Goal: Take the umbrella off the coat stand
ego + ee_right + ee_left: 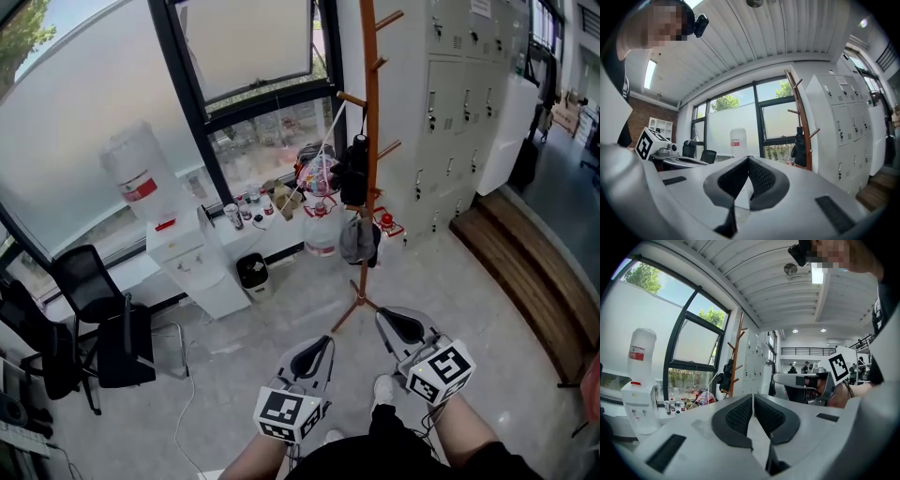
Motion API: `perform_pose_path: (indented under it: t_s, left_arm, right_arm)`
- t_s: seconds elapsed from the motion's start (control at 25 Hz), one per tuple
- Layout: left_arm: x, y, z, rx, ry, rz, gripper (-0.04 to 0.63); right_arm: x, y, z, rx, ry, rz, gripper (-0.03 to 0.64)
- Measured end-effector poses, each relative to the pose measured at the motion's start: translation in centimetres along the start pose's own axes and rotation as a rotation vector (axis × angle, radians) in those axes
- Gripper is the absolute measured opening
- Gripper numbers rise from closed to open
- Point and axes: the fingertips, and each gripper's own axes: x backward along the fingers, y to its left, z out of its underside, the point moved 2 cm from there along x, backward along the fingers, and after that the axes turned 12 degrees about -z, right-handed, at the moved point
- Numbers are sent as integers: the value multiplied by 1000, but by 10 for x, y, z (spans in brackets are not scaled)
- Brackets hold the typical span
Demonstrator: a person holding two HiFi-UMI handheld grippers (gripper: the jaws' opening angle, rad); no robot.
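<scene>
The black umbrella (355,171) hangs from a peg about halfway up the wooden coat stand (371,84), beside the grey lockers (455,103). The left gripper (322,343) and right gripper (386,319) are well apart from the stand, each with its jaws pressed together on nothing

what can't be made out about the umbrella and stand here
- umbrella: head view, too small to show how it hangs.
- stand top: cut off by the head view's upper edge.
- stand base: right gripper view, hidden behind the right gripper.
</scene>
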Motion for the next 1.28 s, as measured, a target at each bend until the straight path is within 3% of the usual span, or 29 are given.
perform_pose_path:
  t_s: [0.8, 1.28]
  left_arm:
    - [-168, -22, -12, -10, 50, -52, 26]
    - [-240, -29, -25, 13, 28, -108, 26]
  right_arm:
    - [-27, -174, -7, -42, -30, -69, 54]
    - [-41, -246, -15, -39, -26, -137, 54]
